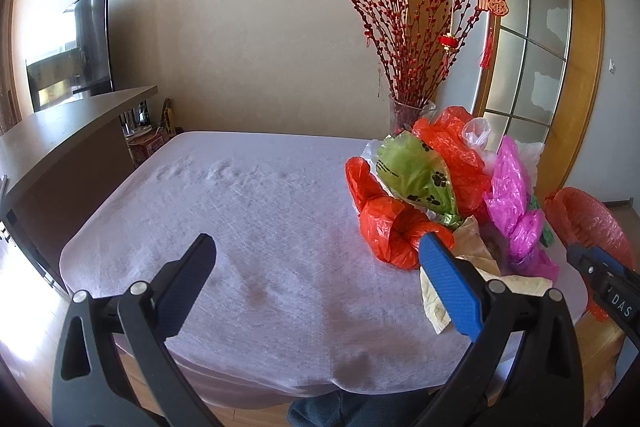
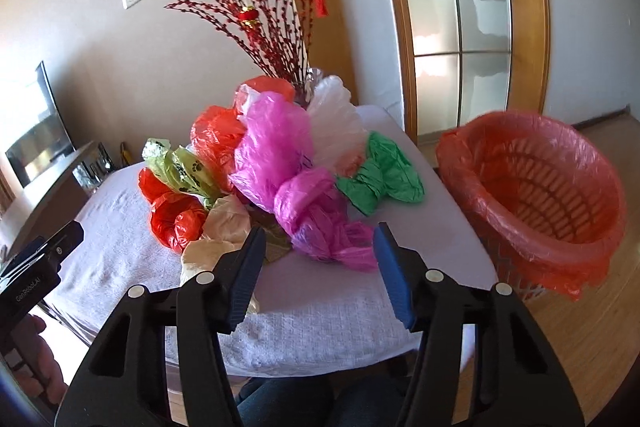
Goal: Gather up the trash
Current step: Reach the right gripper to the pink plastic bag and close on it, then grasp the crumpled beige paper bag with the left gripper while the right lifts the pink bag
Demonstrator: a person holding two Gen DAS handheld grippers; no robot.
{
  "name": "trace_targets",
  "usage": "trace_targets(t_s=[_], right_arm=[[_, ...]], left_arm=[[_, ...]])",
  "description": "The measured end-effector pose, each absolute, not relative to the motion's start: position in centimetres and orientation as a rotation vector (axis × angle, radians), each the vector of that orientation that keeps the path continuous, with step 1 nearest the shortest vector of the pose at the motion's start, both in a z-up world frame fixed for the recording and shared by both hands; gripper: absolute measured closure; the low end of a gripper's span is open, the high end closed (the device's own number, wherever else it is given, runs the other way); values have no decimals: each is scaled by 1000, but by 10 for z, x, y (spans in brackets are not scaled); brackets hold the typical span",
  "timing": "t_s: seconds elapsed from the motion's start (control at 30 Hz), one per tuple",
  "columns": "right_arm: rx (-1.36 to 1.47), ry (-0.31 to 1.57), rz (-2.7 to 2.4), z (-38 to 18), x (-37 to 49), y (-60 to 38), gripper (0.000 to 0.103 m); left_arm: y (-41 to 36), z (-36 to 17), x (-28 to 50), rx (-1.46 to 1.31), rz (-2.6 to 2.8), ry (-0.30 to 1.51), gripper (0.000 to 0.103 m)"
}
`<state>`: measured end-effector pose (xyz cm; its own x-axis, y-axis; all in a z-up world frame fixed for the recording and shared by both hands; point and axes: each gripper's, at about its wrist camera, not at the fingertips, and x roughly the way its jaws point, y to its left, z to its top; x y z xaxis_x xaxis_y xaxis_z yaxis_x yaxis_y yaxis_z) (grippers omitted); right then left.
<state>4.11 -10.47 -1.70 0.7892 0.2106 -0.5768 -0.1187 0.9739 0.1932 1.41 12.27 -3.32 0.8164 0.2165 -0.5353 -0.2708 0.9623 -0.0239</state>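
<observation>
A heap of crumpled plastic bags lies on the white-clothed table (image 1: 240,207): red bag (image 1: 384,227), green paw-print bag (image 1: 416,171), pink bag (image 1: 512,195), cream bag (image 1: 476,243). My left gripper (image 1: 316,255) stands wide open over bare cloth, left of the heap, its blue finger next to the red bag. In the right wrist view my right gripper (image 2: 320,231) is open with the knotted pink bag (image 2: 308,203) just ahead between its fingertips, the pads apart from it. A green bag (image 2: 380,179), a white bag (image 2: 336,123) and a red bag (image 2: 172,219) lie around it.
A basket with an orange-red liner (image 2: 532,195) stands on the floor right of the table. A glass vase of red branches (image 1: 408,111) is behind the heap. A brown cabinet (image 1: 60,131) is left of the table. A person's hand (image 2: 36,367) holds the left gripper.
</observation>
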Motion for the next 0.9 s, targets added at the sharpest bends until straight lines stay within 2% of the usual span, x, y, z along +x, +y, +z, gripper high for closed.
trace_targets(t_s=[0.2,0.37,0.4,0.47,0.57,0.67,0.9], right_arm=[[113,666,176,-24,69,-90,50],[67,734,166,-45,90,-78,51],[63,753,162,-51,94,-76,52],[63,780,165,-59,98,-76,64],[49,756,189,-59,93,-77,77],[66,729,216,-50,88,-80,80],[115,651,280,-30,75,-86,81]], left_arm=[[118,-38,16,-108,225,576,4],[116,-41,14,-110,192,583,8],[115,-42,15,-113,183,586,9],[114,-43,16,-118,166,594,11],[109,-46,17,-114,141,603,12],[101,-50,20,-113,110,617,13],[77,-57,23,-91,32,638,14]])
